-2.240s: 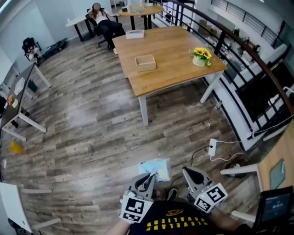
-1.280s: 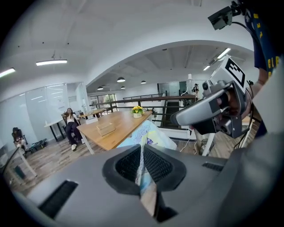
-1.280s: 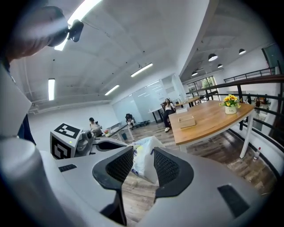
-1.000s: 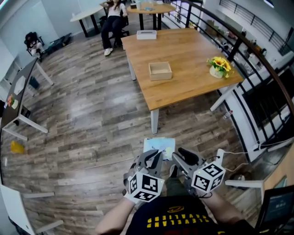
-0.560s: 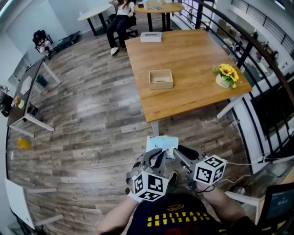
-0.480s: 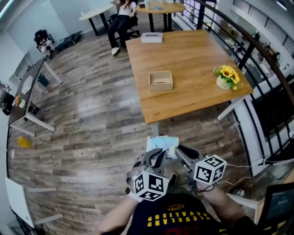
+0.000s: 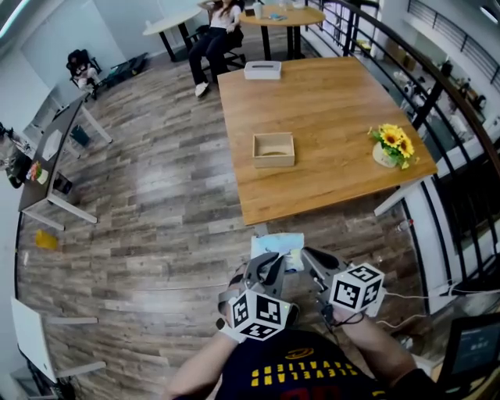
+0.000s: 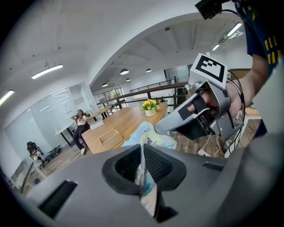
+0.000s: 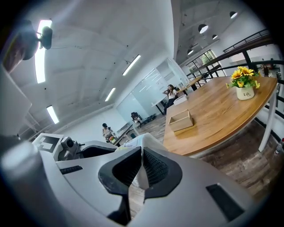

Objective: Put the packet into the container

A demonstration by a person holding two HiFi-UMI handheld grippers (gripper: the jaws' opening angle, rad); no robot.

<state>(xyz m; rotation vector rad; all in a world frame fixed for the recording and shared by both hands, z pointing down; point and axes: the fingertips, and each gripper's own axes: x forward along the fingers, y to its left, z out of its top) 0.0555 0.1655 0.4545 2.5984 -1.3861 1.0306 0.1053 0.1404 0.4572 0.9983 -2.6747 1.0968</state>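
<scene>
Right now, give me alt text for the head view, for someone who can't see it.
A person holds a pale blue packet in two hand-held grippers: the left gripper is clamped on it, and the right gripper has just closed on its other edge. Ahead, a wooden table bears an open container and yellow flowers.

Head view: mounted on the person's head, high up, tilted steeply down and forward. Wide angle. It takes in the grey-brown plank floor (image 7: 156, 195), with the square light-wood table (image 7: 336, 109) ahead and well apart.

Left gripper view: low, close behind its own dark grey jaws, which fill the lower half. It faces forward toward the same table, with the ceiling above.

Right gripper view: same mounting, jaws large in the lower frame, facing the table's near edge.

All three views share the table, the small open light-wood box (image 7: 273, 148), the yellow flowers in a white pot (image 7: 393, 144) and a seated person (image 7: 221, 19) far behind.
</scene>
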